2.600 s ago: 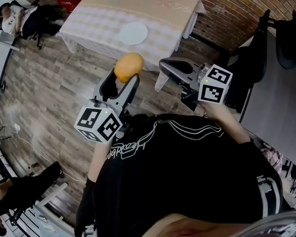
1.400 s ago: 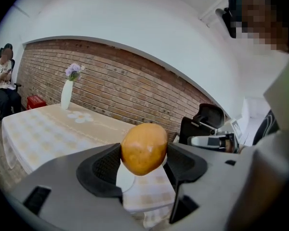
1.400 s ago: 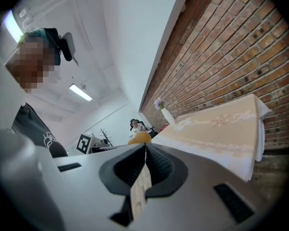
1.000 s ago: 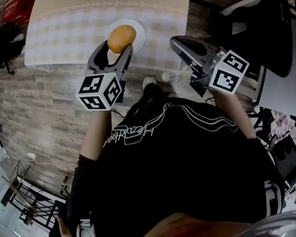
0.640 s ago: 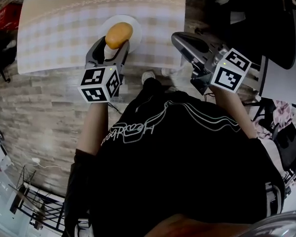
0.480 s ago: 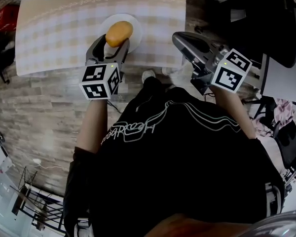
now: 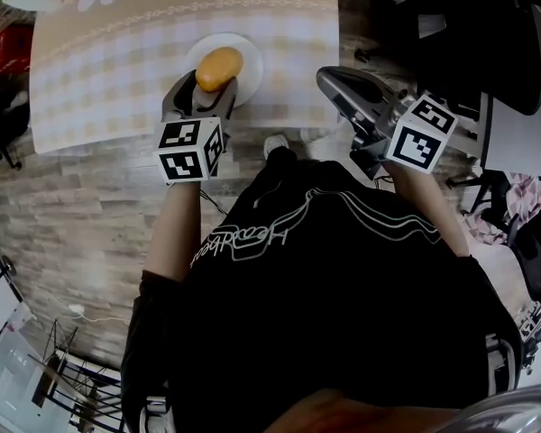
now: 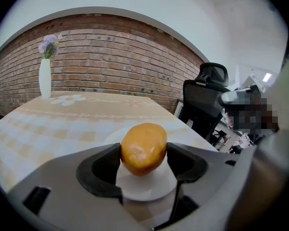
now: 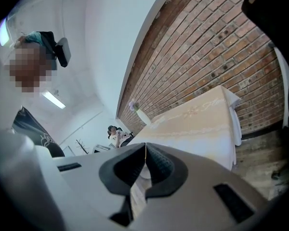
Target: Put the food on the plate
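**Checked tablecloth, food over the plate: lower, then let go**

Beige checked cloth covers the table (image 7: 108, 79), with a red-brick wall (image 8: 111, 66) behind it and a grey wood-plank floor (image 7: 72, 206) below. A tall white vase with purple flowers (image 8: 45, 76) stands at the far end, well apart from the work. A black office chair (image 8: 202, 100) sits off to the right of the table.

We hold the left gripper (image 7: 207, 84) near the table's front edge. Its jaws are partly open and clamped on the orange-yellow oval piece of food (image 8: 143, 147), one dark pad on each side of its middle. The food sits above the round white plate (image 8: 147, 186), roughly over its centre in the head view. We cannot tell whether its underside touches the plate yet.

The right gripper (image 9: 145, 162) is pressed fully closed with nothing in it. It is held off the table's right corner, clear of the plate.

We judge the step in hand to be the set-down, with the task close to done. To do it well:
- Bring the food straight down until the plate carries its weight.
- Keep it over the plate's middle, since the rounded shape looks likely to roll if it lands near the rim.
- Open the jaws slowly and evenly so neither pad drags the food sideways.
- Draw back along the jaw line without nudging the plate, which looks light and is near the table edge.
- Leave the right gripper where it is.
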A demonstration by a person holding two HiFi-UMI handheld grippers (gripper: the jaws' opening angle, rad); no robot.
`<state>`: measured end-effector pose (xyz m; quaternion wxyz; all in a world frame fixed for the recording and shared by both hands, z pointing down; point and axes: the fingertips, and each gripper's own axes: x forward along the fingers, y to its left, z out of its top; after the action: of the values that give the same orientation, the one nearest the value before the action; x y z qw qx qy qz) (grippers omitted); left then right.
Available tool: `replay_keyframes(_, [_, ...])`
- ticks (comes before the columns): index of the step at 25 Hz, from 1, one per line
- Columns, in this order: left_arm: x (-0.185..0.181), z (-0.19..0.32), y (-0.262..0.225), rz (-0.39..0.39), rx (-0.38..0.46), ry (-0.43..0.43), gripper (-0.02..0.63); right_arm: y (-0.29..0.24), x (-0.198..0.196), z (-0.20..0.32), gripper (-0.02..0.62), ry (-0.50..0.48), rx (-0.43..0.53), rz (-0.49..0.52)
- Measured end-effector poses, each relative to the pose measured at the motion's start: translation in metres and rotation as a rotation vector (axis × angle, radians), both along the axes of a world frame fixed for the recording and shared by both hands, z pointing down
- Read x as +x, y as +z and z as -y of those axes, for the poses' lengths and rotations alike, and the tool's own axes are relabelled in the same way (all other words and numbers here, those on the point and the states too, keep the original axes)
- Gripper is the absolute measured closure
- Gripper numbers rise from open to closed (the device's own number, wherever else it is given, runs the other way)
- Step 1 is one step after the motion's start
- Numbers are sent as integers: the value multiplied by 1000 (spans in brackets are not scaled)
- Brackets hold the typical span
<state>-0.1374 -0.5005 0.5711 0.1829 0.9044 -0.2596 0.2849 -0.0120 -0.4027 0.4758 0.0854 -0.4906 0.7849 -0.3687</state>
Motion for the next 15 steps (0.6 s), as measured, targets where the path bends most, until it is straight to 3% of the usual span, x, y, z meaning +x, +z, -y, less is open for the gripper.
replay_keyframes(11, [3, -2, -2, 36, 81, 43, 308, -20, 1, -11, 598, -3, 13, -32])
replay_keyframes(15, [4, -7, -5, 30, 76, 53, 293, -27, 4, -18, 598, -3, 15, -40])
